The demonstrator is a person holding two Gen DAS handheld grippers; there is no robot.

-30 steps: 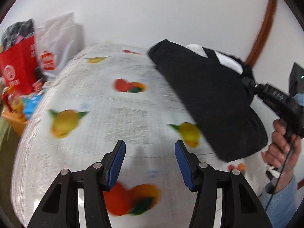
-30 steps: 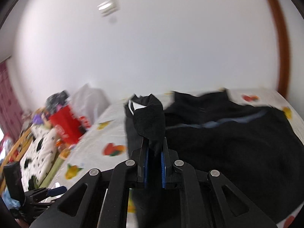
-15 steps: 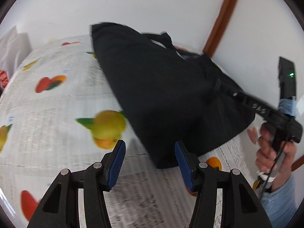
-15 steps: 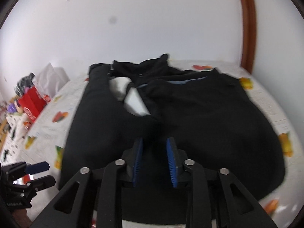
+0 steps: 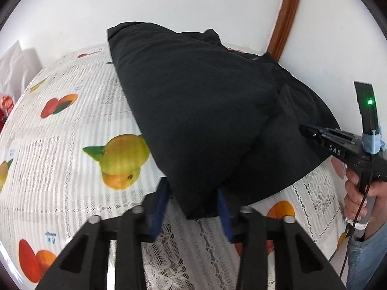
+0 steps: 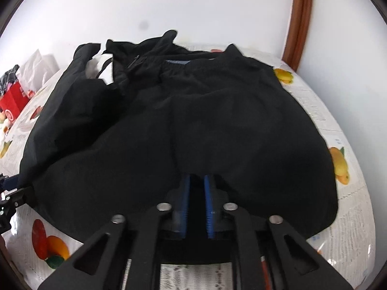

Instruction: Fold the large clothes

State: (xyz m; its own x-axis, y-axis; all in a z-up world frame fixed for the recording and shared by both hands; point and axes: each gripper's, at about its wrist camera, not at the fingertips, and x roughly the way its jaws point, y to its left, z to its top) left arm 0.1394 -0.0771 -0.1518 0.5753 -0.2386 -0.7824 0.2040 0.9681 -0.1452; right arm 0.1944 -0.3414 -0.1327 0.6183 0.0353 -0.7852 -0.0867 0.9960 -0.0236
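Note:
A large black garment (image 6: 193,120) lies spread on a table with a fruit-print cloth (image 5: 60,133); one long black part is folded over toward the near left. In the left wrist view my left gripper (image 5: 192,203) is open, its blue pads on either side of the near corner of the black garment (image 5: 193,111). My right gripper (image 6: 196,203) is open by a narrow gap, low over the garment's near hem, holding nothing. It also shows in the left wrist view (image 5: 312,131), at the right edge of the cloth.
A red bag (image 6: 13,97) and white plastic bags (image 6: 40,66) stand at the table's far left. A white wall and a brown door frame (image 6: 298,21) stand behind. Lace trim (image 5: 193,253) edges the near cloth.
My right gripper let go of the black fabric it held up and dropped to the near hem. My left gripper moved right, up to the garment's near corner.

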